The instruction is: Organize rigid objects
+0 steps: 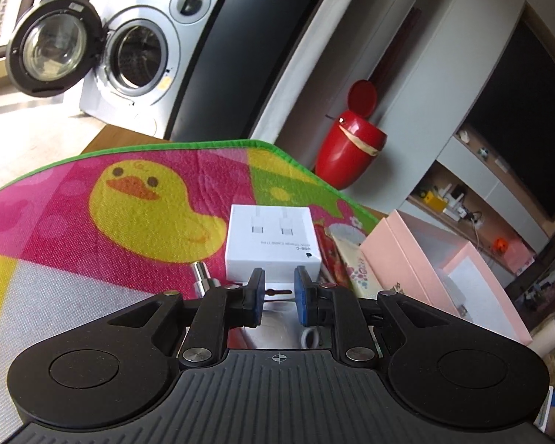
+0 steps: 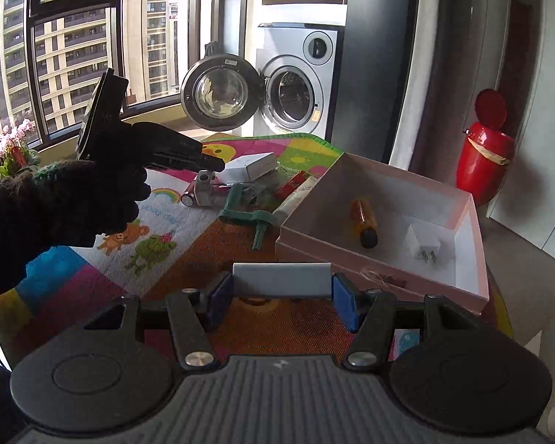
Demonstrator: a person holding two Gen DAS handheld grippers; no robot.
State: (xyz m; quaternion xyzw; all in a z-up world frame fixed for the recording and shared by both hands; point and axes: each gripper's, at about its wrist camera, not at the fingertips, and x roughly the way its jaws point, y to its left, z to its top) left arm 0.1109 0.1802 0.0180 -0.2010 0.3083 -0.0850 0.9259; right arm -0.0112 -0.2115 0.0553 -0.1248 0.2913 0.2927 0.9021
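My left gripper [image 1: 279,285] hangs just short of a white USB-C cable box [image 1: 273,246] on the mat, its jaws a narrow gap apart with nothing between them. In the right wrist view it [image 2: 214,164] hovers over the same box [image 2: 251,165] and a grey metal part [image 2: 207,192]. My right gripper [image 2: 281,288] is shut on a flat grey-white block [image 2: 281,279], held above the mat in front of the pink box [image 2: 473,214]. That box holds an orange tube [image 2: 364,218] and a white plug [image 2: 423,242].
A green clamp-like tool [image 2: 248,218], red packets [image 2: 296,183] and a battery [image 2: 188,197] lie beside the pink box [image 1: 396,259]. A red bin [image 2: 484,159] stands at the right. A washing machine [image 2: 296,85] with open door is behind the colourful mat [image 2: 159,251].
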